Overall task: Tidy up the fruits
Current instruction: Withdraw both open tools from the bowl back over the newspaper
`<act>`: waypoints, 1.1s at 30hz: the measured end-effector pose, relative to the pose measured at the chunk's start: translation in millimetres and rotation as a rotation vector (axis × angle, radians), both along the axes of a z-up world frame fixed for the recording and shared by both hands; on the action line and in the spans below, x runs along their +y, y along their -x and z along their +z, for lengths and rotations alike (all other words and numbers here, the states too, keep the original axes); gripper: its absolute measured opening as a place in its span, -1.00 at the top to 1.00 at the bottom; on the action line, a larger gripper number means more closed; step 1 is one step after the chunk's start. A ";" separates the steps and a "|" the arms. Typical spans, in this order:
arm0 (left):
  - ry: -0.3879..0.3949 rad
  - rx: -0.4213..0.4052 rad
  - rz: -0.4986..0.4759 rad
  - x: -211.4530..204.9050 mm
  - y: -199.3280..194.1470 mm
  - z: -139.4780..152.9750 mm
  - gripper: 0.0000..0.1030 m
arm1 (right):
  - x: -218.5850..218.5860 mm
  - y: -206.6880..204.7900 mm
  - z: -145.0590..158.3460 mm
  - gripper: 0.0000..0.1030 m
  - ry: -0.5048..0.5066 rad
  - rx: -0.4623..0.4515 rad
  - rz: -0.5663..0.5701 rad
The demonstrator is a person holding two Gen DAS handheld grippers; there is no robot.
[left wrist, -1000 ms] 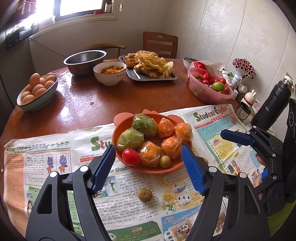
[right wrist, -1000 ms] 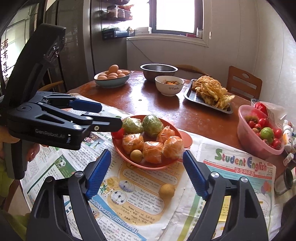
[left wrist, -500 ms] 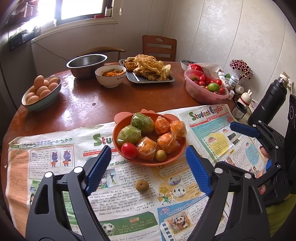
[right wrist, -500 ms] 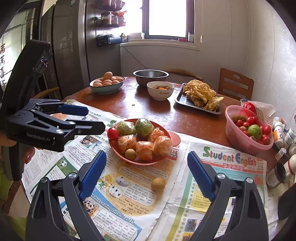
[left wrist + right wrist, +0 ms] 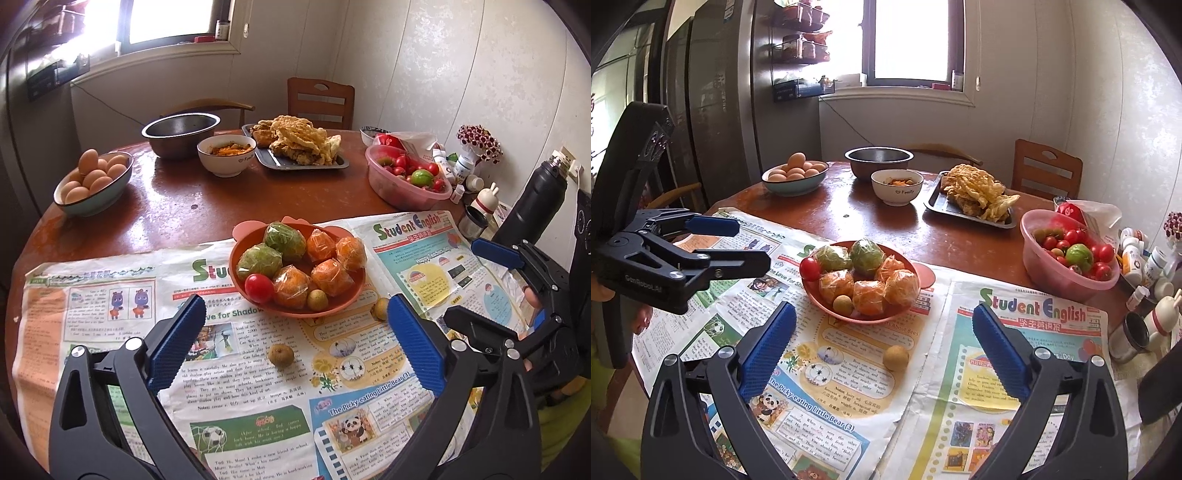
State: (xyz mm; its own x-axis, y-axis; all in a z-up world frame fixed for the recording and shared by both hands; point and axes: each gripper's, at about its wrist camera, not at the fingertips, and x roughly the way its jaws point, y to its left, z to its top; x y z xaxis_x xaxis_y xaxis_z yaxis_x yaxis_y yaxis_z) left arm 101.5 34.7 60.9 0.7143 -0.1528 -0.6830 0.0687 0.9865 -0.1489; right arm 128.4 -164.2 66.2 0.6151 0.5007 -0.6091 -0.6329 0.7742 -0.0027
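An orange plate (image 5: 343,304) (image 5: 827,310) on the newspaper holds wrapped oranges, two wrapped green fruits, a red tomato (image 5: 258,288) and a small brown fruit (image 5: 317,300). Two small brown fruits lie loose on the newspaper: one (image 5: 281,355) in front of the plate, one (image 5: 380,308) (image 5: 895,357) beside it. My left gripper (image 5: 295,339) is open and empty, back from the plate. My right gripper (image 5: 882,343) is open and empty, also back from the plate.
A pink bowl of tomatoes (image 5: 406,181) (image 5: 1071,254), a bowl of eggs (image 5: 92,181), a steel bowl (image 5: 181,133), a white bowl (image 5: 226,155) and a tray of fried food (image 5: 299,147) stand on the round table. A black flask (image 5: 535,206) and small bottles stand at right.
Both grippers have pulled back and up from the plate, so more of the table shows. Both stay open and empty. The fruits have not moved.
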 end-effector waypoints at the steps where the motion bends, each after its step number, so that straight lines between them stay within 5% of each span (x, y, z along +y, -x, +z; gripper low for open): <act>1: 0.004 -0.001 0.002 0.7 2.0 -0.3 -0.81 | -0.6 0.7 -0.9 -0.88 0.002 0.003 -0.001; 33: -0.005 0.093 0.042 0.3 14.8 -50.4 -0.81 | 0.7 7.4 -36.5 -0.90 0.045 0.069 0.003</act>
State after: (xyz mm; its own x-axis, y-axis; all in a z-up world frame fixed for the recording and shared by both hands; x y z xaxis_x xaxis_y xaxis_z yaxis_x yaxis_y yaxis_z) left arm 86.7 34.9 10.5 0.6536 -0.1207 -0.7471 0.0135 0.9889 -0.1480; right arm 121.0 -163.5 29.7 0.5694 0.4733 -0.6721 -0.6348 0.7726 0.0062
